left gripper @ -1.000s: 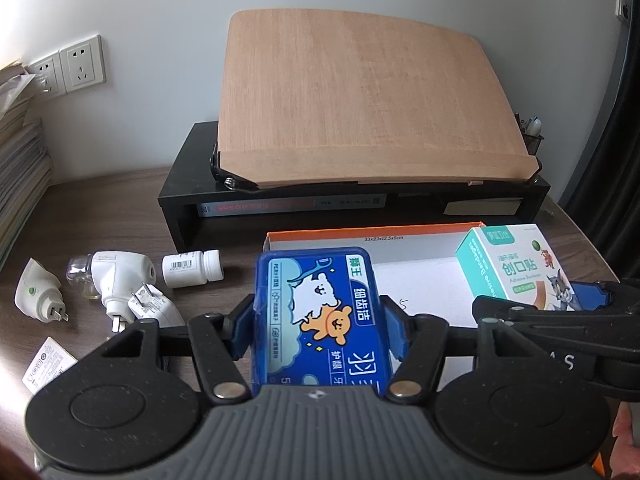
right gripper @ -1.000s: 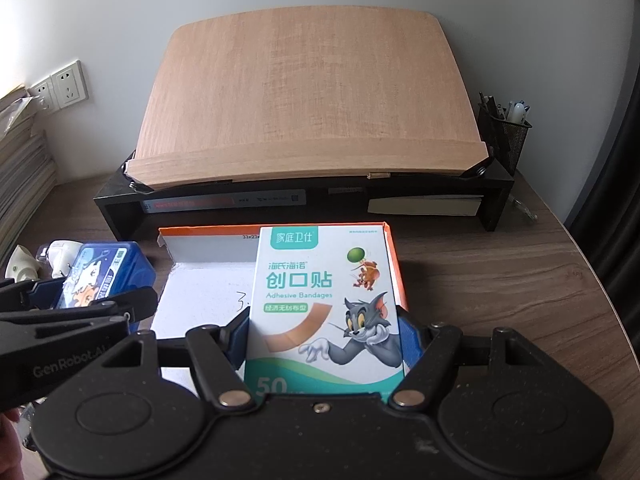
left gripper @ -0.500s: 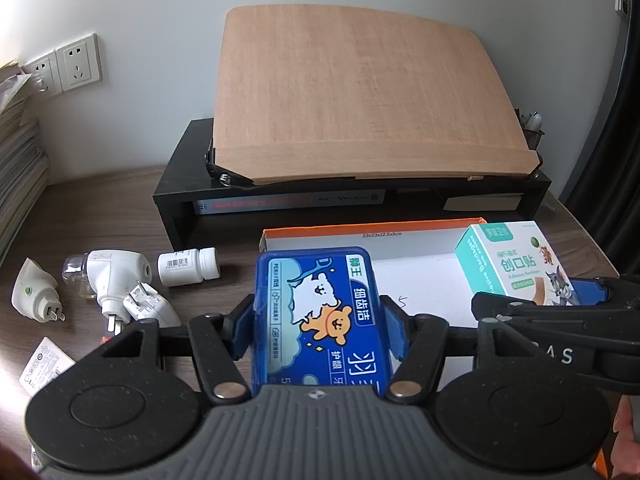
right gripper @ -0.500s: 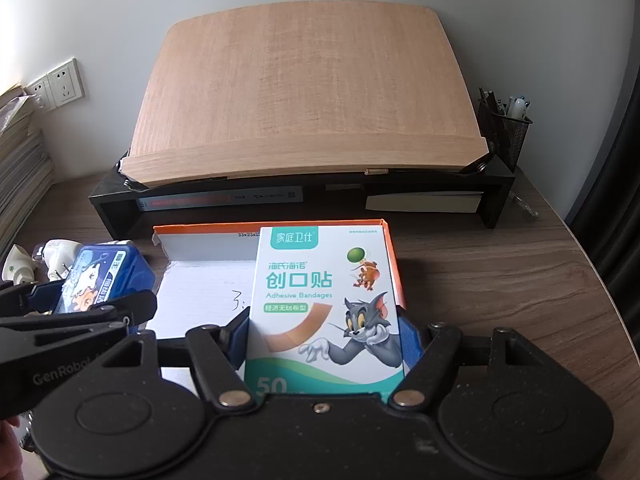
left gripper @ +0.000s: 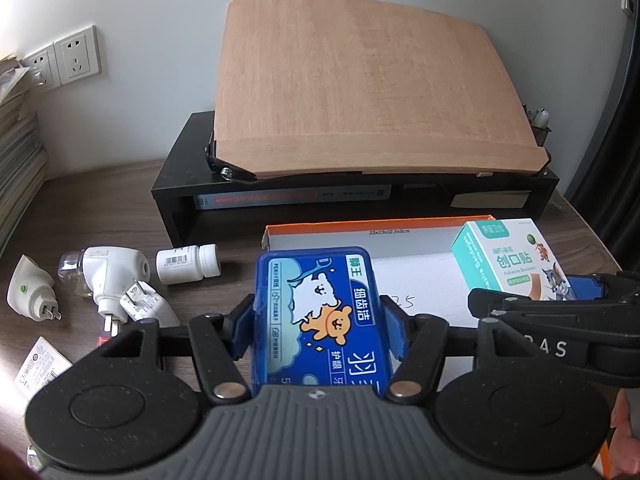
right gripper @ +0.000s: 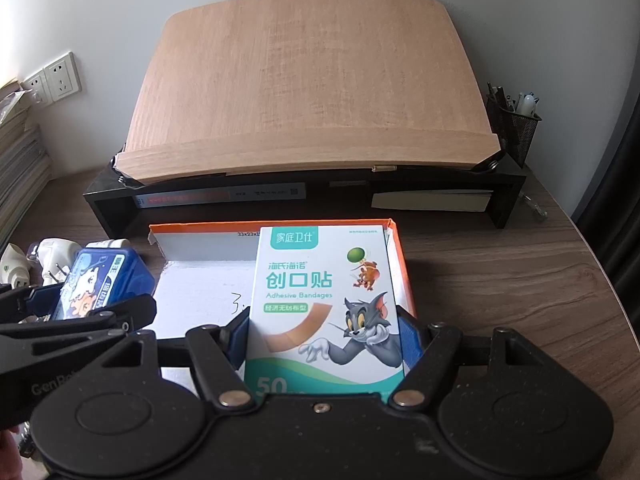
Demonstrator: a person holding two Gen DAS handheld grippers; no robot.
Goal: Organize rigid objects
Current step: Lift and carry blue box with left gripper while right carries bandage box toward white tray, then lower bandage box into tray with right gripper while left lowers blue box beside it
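My left gripper (left gripper: 320,330) is shut on a blue floss-pick box (left gripper: 320,312) with a bear cartoon, held above the desk near the left edge of an open orange-rimmed cardboard box (left gripper: 380,227). My right gripper (right gripper: 324,344) is shut on a white and teal adhesive bandage box (right gripper: 320,304), held over the right part of the same cardboard box (right gripper: 280,226). Each held box also shows in the other view: the bandage box (left gripper: 508,258) and the blue box (right gripper: 100,280).
A white pill bottle (left gripper: 188,264), plug-in devices (left gripper: 108,276) and a white plug (left gripper: 30,290) lie on the desk at left. A black monitor riser (left gripper: 180,188) carrying a tilted wooden board (left gripper: 360,92) stands behind. A mesh pen holder (right gripper: 514,124) is at right.
Both grippers have pulled back a little and risen slightly, each still holding its box. The objects on the desk have not moved.
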